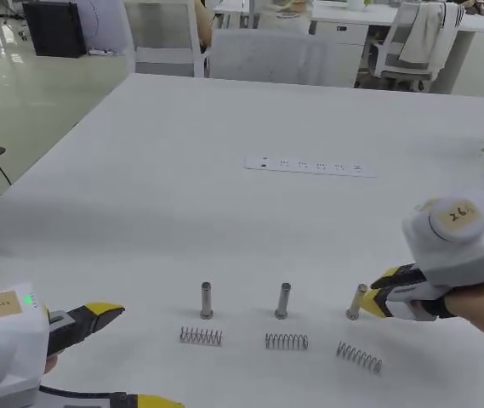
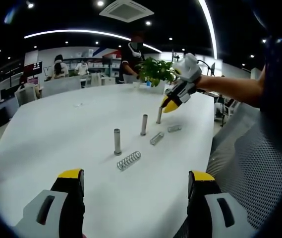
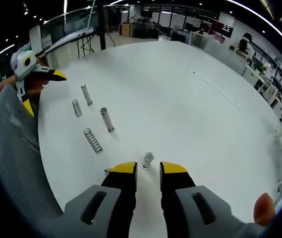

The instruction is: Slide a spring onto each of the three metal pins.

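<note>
On the white table (image 1: 224,187) three pins (image 1: 283,301) stand upright in a row, and three springs (image 1: 287,342) lie flat, one just in front of each pin. No spring is on a pin yet, so I judge the task is at its first step.

The right gripper (image 3: 148,171) is at the right pin (image 3: 147,159). Its jaws are a little apart and hold nothing, and the pin stands just ahead of the gap. The left gripper (image 2: 136,179) hovers low, well apart from the left pin (image 1: 207,301), with jaws spread wide and empty.

The next move probably calls for a low, gentle pinch on the right spring (image 1: 360,358). Then its open end must be lined up exactly over the pin top, because a thin spring can easily roll or bend.

The head view gives all three springs plainly. The right gripper view gives two of them, and I cannot make out the third beside its jaw. That view does make the gap between jaws and pin clear, which the head view leaves uncertain. The left gripper view shows the row lengthwise, with the right gripper at the far pin.
</note>
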Demonstrator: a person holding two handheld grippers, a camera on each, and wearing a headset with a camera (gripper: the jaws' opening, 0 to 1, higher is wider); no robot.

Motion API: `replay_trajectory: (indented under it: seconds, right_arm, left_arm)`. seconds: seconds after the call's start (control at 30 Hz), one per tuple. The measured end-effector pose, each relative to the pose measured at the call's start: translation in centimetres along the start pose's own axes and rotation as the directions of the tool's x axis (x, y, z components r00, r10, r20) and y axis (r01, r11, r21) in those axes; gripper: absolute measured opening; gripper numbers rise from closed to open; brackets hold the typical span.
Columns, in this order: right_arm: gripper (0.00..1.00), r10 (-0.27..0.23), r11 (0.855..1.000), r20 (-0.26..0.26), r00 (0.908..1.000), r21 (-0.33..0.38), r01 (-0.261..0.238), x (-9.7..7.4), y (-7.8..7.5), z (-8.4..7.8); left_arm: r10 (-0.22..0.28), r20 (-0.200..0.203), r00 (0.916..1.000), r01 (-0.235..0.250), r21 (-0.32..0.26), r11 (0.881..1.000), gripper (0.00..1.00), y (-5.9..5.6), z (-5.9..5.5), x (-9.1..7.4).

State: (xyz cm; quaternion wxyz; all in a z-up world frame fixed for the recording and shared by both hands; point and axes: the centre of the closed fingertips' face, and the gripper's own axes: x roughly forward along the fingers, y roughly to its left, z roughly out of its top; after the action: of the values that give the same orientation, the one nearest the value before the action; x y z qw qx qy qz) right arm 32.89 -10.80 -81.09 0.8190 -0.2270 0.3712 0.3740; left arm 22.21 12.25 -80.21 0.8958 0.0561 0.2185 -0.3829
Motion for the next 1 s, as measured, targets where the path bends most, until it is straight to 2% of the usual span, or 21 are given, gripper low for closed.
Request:
replay_trajectory:
  seconds: [0.47, 0.7, 1.0]
  right_arm:
    - [0.16, 0.018, 1.000, -0.020, 0.9996, 0.003, -0.018, -0.7, 1.4, -1.6]
    - [0.17, 0.047, 0.999, -0.020, 0.9987, 0.002, -0.047, -0.9, 2.6, -2.0]
    - [0.17, 0.090, 0.995, -0.036, 0.9953, -0.033, -0.092, -0.6, 4.1, -2.0]
  left_arm:
    - [0.001, -0.001, 1.0000, -0.001, 0.001, 1.000, 0.83, -0.2, 0.1, 0.0]
    - [0.003, 0.000, 1.0000, -0.003, 0.003, 1.000, 0.83, -0.1, 0.2, 0.0]
    - [0.010, 0.002, 1.0000, -0.010, 0.002, 1.000, 0.83, -0.1, 0.2, -0.1]
